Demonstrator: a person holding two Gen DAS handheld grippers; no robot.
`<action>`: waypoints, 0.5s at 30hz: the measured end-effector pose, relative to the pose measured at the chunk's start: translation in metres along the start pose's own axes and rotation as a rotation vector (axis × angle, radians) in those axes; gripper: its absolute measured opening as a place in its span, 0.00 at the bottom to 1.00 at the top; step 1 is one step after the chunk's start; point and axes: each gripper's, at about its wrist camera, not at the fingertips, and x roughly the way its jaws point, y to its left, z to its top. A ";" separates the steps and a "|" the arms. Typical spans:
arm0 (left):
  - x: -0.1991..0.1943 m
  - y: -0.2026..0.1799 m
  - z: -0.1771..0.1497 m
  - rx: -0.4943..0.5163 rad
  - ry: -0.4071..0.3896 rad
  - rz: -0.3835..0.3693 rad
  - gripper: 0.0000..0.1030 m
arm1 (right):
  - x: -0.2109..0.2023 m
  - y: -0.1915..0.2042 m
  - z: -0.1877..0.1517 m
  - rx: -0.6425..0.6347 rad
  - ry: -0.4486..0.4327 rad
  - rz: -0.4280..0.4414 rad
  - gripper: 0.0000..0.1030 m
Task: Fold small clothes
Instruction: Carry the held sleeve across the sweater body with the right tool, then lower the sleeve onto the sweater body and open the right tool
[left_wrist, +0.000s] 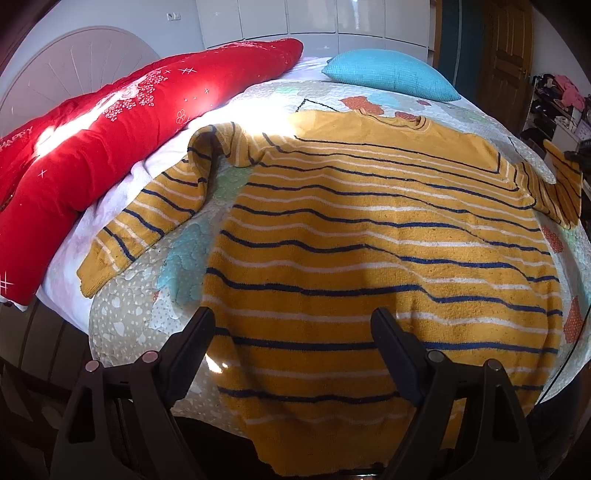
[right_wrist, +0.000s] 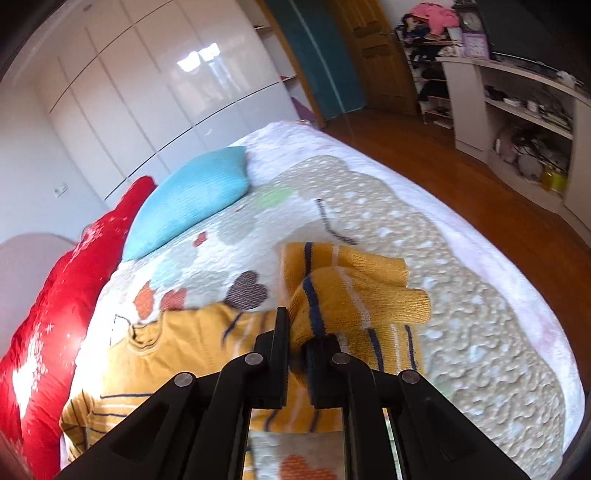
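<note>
While the yellow striped sweater (left_wrist: 369, 229) lies spread flat on the quilted bedspread (left_wrist: 140, 317), the left gripper (left_wrist: 291, 332) hangs over its hem with jaws wide apart, holding nothing. Clamped on the sweater's sleeve cuff (right_wrist: 354, 299), the right gripper (right_wrist: 297, 328) holds it above the quilt.

A mustard sweater (left_wrist: 369, 240) with navy and white stripes lies flat, one sleeve (right_wrist: 354, 295) lifted.
</note>
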 end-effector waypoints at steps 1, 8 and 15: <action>0.000 0.004 -0.001 -0.010 0.000 -0.004 0.83 | 0.004 0.019 -0.003 -0.027 0.012 0.024 0.08; 0.001 0.045 -0.009 -0.127 -0.002 -0.044 0.83 | 0.047 0.156 -0.040 -0.186 0.112 0.150 0.08; -0.010 0.087 -0.021 -0.207 -0.047 -0.064 0.83 | 0.108 0.283 -0.108 -0.362 0.224 0.218 0.08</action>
